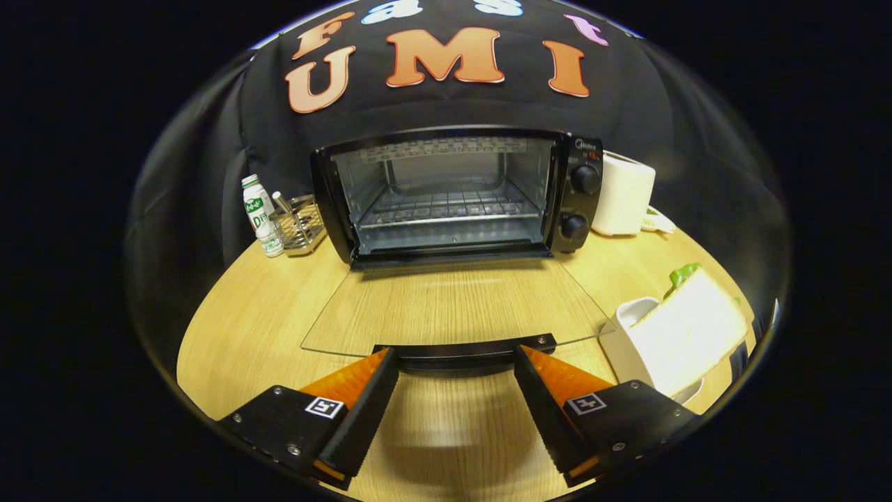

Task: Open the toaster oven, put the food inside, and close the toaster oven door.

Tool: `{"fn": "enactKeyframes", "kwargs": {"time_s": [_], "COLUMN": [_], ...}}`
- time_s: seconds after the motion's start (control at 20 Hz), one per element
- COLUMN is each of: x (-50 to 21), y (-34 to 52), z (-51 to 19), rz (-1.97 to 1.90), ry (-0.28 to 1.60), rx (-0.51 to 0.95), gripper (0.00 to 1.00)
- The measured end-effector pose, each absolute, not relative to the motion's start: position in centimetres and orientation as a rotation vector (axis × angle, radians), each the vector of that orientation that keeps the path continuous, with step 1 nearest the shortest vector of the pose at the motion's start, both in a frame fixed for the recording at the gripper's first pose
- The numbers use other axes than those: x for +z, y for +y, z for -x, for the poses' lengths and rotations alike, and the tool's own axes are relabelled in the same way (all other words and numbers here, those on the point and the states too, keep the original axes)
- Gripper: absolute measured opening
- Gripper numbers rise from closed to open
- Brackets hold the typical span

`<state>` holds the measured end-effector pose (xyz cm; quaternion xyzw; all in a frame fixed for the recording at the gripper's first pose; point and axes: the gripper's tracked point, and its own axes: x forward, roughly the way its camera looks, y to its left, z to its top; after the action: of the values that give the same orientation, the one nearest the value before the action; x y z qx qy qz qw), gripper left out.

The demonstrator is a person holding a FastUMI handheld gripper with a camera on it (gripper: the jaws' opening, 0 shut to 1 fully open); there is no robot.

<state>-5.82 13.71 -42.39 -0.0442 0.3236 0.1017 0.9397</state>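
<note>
Orange-and-black fingers (362,390) of the gripper (456,380) are seen spread wide over the wooden table (258,314), nothing held between them. Just ahead of the fingertips, the black handle (463,352) of the glass door (453,307) is shown, the door lowered flat from the toaster oven (456,195). Beyond it, the oven cavity is laid open, its wire rack (449,209) bare.

To the right of the fingers, the food, a sandwich (690,335) with green leaf at its far edge, is seen resting on a white dish (627,328). A bottle (261,216) and a metal rack (303,226) are set to the oven's left, a white appliance (624,195) to its right.

Opening appears done; fetching the food is judged the step in hand. The open fingers would best be swung right and closed gently across the sandwich's flat sides, so that it is neither crushed nor dropped. It should then be carried level over the glass door.
</note>
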Motion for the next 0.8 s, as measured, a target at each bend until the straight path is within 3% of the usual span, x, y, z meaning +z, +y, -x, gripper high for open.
{"fn": "enactKeyframes", "kwargs": {"time_s": [0.8], "x": [-39.7], "y": [13.1], "z": [5.4], "rz": [0.07], "ry": [0.661], "rx": [0.253], "gripper": [0.99]}}
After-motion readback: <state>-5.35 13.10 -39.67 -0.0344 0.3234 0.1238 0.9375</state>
